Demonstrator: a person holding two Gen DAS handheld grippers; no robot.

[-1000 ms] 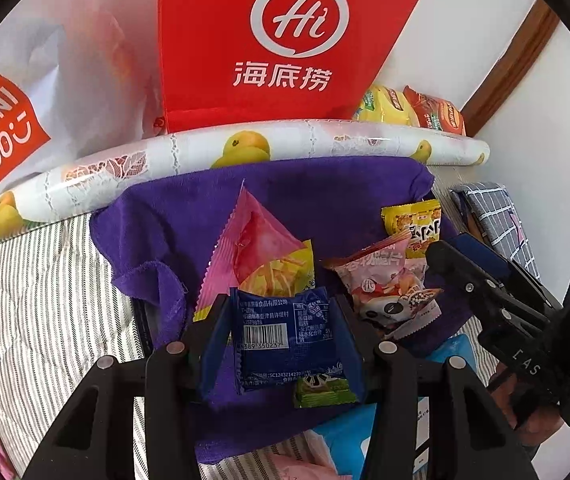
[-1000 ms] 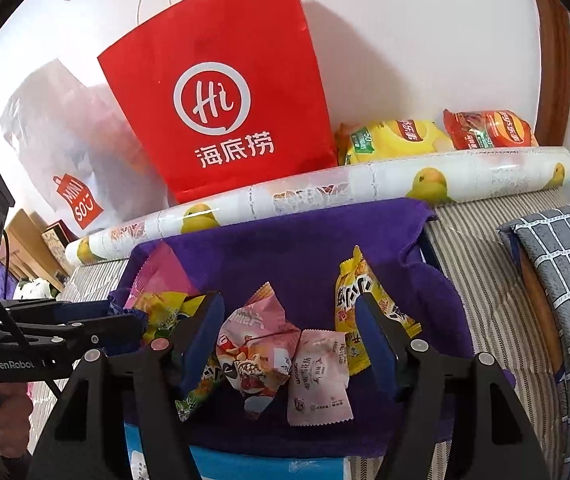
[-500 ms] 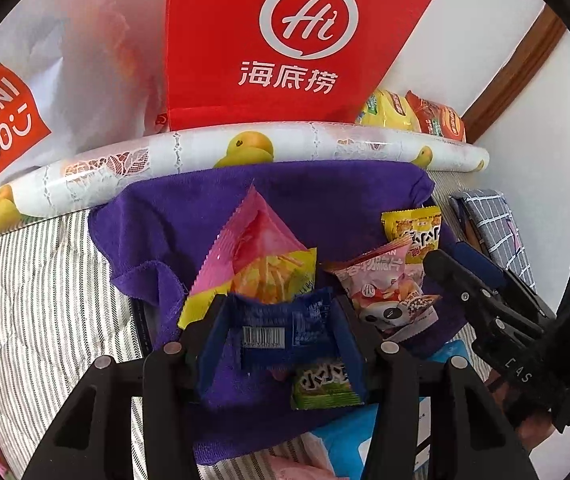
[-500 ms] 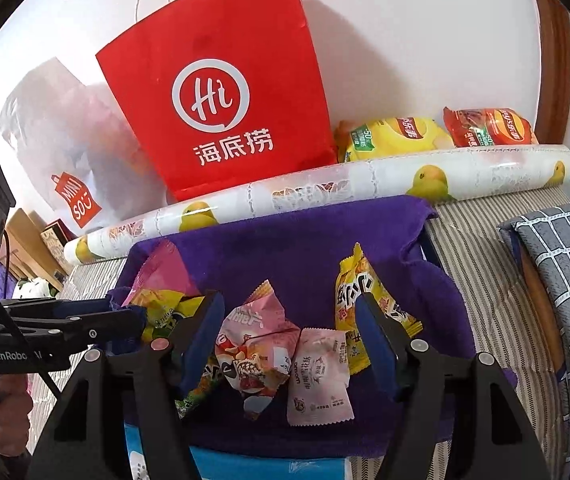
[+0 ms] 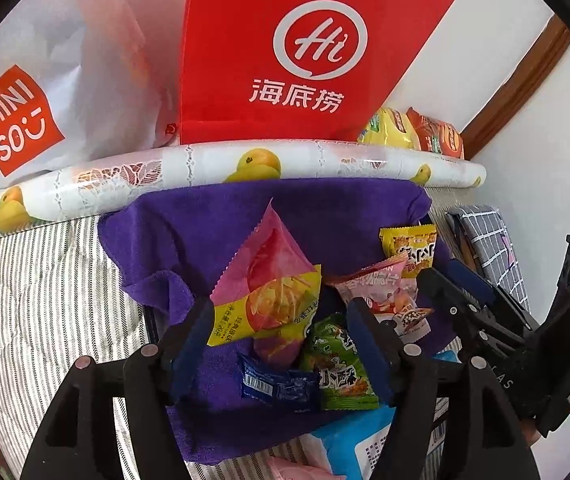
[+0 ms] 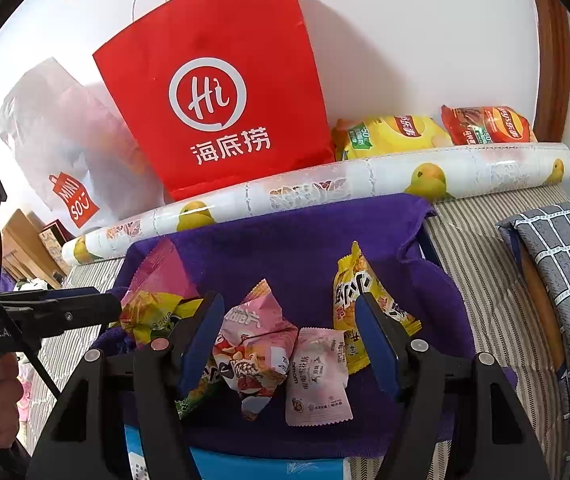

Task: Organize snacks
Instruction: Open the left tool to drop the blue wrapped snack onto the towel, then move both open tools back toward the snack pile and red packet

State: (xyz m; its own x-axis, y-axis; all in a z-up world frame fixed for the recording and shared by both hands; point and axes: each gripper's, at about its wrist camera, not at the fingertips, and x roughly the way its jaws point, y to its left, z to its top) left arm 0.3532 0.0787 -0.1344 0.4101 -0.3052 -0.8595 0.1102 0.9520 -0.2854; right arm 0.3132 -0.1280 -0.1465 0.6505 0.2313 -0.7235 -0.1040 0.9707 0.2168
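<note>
Left gripper (image 5: 281, 340) hangs with its jaws apart and nothing clamped, a small blue packet (image 5: 279, 384) lying loose on the purple towel (image 5: 325, 208) between its fingers, just beside a green packet (image 5: 339, 364) and under the edge of a pink-and-yellow bag (image 5: 269, 280). Right gripper (image 6: 289, 340) is spread wide too, hovering over a crumpled pink bag (image 6: 255, 344) and a flat pink sachet (image 6: 317, 376), with a yellow packet (image 6: 359, 292) by its right finger. Looks like the sorting step, between picks: next move calls for dropping onto one packet and closing without snagging its neighbours or the towel.
</note>
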